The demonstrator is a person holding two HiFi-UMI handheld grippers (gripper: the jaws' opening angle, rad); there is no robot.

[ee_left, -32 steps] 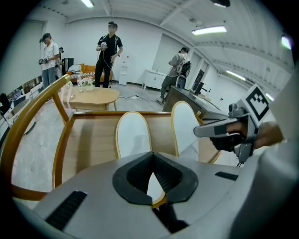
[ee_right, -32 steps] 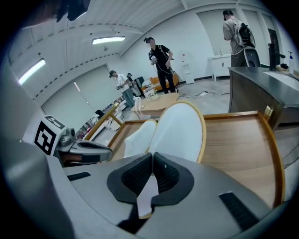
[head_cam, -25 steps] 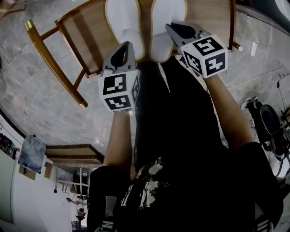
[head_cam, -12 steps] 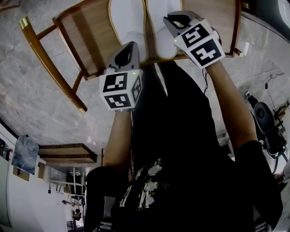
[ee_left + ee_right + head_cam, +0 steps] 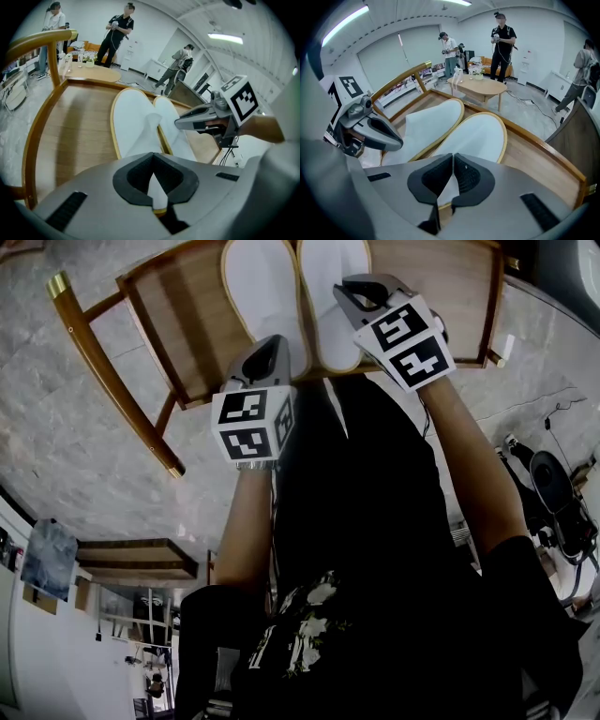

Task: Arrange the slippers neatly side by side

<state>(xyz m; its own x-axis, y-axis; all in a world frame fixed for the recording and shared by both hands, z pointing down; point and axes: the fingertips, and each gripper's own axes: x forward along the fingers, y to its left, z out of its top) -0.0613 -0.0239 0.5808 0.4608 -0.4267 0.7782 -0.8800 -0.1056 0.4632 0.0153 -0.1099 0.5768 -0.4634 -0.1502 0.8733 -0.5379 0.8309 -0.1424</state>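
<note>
The left slipper (image 5: 262,287) and right slipper (image 5: 330,282) lie on the wooden chair seat (image 5: 183,329), at twelve o'clock in the head view. Their toes point to twelve and their inner edges touch, or very nearly. The left gripper (image 5: 268,345) is clenched on the left slipper's heel rim and the right gripper (image 5: 358,294) on the right one's, probably to square the heels together. A grey stone-patterned floor (image 5: 66,418) surrounds the chair. At twelve o'clock in the right gripper view stand a low table (image 5: 480,85) and several people.

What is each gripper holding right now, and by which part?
The left gripper is shut on the near rim of the left slipper; the right gripper is shut on the near rim of the right slipper.
</note>
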